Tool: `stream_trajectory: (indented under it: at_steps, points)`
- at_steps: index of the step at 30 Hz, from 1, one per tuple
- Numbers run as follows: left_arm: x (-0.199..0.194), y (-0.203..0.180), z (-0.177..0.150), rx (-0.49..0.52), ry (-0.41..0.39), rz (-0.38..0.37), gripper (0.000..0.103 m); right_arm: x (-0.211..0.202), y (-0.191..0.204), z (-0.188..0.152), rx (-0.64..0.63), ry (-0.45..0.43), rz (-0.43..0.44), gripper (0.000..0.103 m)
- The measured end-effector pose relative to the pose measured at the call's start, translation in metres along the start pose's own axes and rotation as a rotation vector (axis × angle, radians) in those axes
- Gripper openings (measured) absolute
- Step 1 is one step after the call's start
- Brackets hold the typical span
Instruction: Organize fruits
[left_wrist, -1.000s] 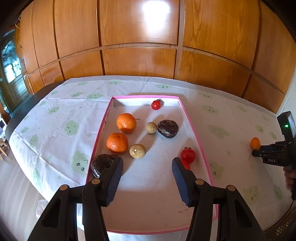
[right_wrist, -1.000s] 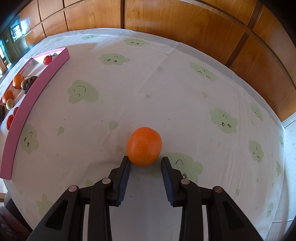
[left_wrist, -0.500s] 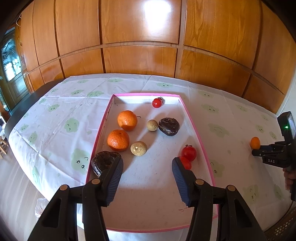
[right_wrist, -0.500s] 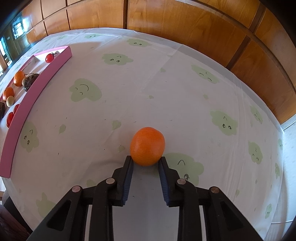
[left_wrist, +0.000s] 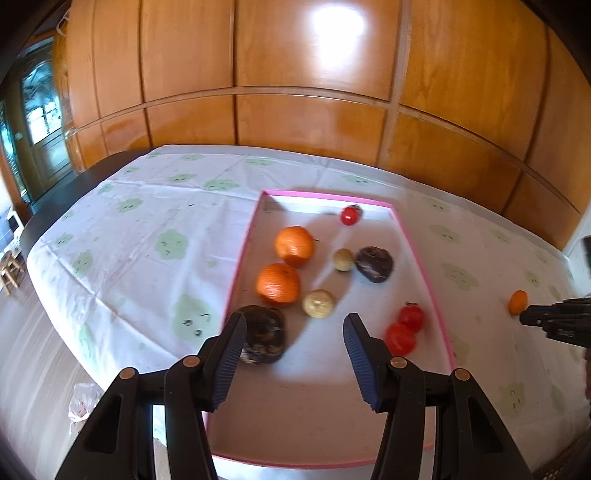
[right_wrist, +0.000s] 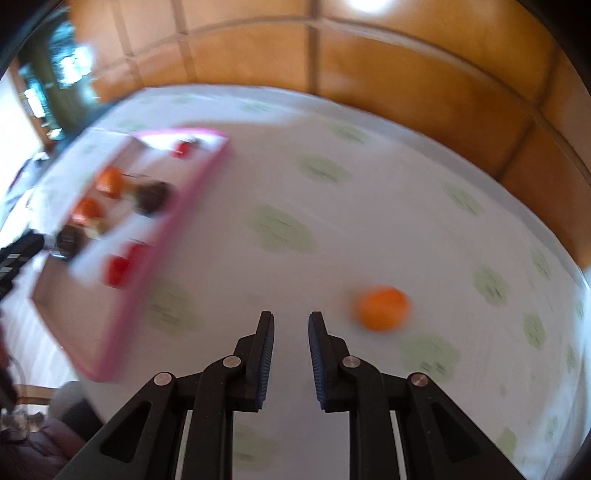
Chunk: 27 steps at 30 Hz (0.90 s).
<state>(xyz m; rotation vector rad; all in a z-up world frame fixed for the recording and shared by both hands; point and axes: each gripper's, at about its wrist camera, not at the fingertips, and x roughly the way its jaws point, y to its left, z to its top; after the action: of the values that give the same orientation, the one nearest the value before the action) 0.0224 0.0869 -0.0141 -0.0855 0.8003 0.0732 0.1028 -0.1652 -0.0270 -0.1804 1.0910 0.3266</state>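
Note:
A pink-rimmed tray (left_wrist: 421, 258) holds two oranges (left_wrist: 277, 283), small red fruits (left_wrist: 400, 338), two pale round fruits (left_wrist: 318, 303) and two dark fruits (left_wrist: 263, 334). My left gripper (left_wrist: 293, 332) is open and empty above the tray's near half. A loose orange (right_wrist: 382, 308) lies on the tablecloth, right of my right gripper (right_wrist: 290, 319). The right gripper's jaws stand a narrow gap apart and hold nothing. The right wrist view is blurred. The loose orange also shows in the left wrist view (left_wrist: 518, 302), just beyond the right gripper's tips (left_wrist: 528, 318).
The table has a white cloth with green prints (left_wrist: 170, 243). Wooden wall panels (left_wrist: 310, 122) stand behind it. The table's left edge (left_wrist: 44, 280) drops to the floor, where a small stool (left_wrist: 9, 269) stands. The tray (right_wrist: 122, 317) lies left of the right gripper.
The right gripper had narrowed around the loose orange; now it has swung left and the orange lies outside its jaws to the right. The left gripper shifted slightly and stays open.

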Motion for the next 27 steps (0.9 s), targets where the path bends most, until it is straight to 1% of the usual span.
stream_trajectory:
  at_steps: [7, 11, 14, 16, 20, 22, 23, 24, 25, 26, 27]
  points:
    - [-0.001, 0.019, -0.001, -0.040, -0.003, 0.032, 0.056, -0.004, 0.081, 0.029, -0.092, -0.062, 0.165, 0.019]
    - [-0.002, 0.025, -0.002, -0.053, -0.006, 0.040, 0.056, 0.004, 0.116, 0.042, -0.135, -0.059, 0.201, 0.018]
    - [-0.003, 0.027, -0.002, -0.058, -0.010, 0.042, 0.056, 0.018, 0.132, 0.049, -0.152, -0.046, 0.206, 0.018]
    - [-0.003, 0.029, -0.002, -0.062, -0.011, 0.042, 0.056, 0.026, 0.140, 0.052, -0.160, -0.041, 0.190, 0.018]
    - [-0.001, 0.034, -0.003, -0.072, -0.002, 0.042, 0.056, 0.024, 0.134, 0.048, -0.139, -0.060, 0.177, 0.018]
    - [0.000, 0.035, -0.004, -0.077, 0.000, 0.044, 0.056, 0.017, 0.112, 0.045, -0.073, -0.099, 0.167, 0.018]
    - [0.001, 0.035, -0.004, -0.079, 0.001, 0.043, 0.056, 0.013, 0.097, 0.044, -0.030, -0.115, 0.159, 0.022]
    - [0.001, 0.036, -0.003, -0.083, 0.002, 0.042, 0.056, 0.008, 0.080, 0.041, 0.011, -0.130, 0.130, 0.026]
    - [0.002, 0.036, -0.003, -0.086, 0.002, 0.039, 0.056, 0.004, 0.065, 0.038, 0.039, -0.142, 0.092, 0.034]
    - [0.003, 0.035, -0.003, -0.086, 0.004, 0.036, 0.056, 0.001, 0.049, 0.034, 0.070, -0.150, 0.047, 0.037]
    - [0.003, 0.033, -0.003, -0.086, 0.005, 0.031, 0.056, 0.000, 0.030, 0.029, 0.103, -0.147, 0.008, 0.037]
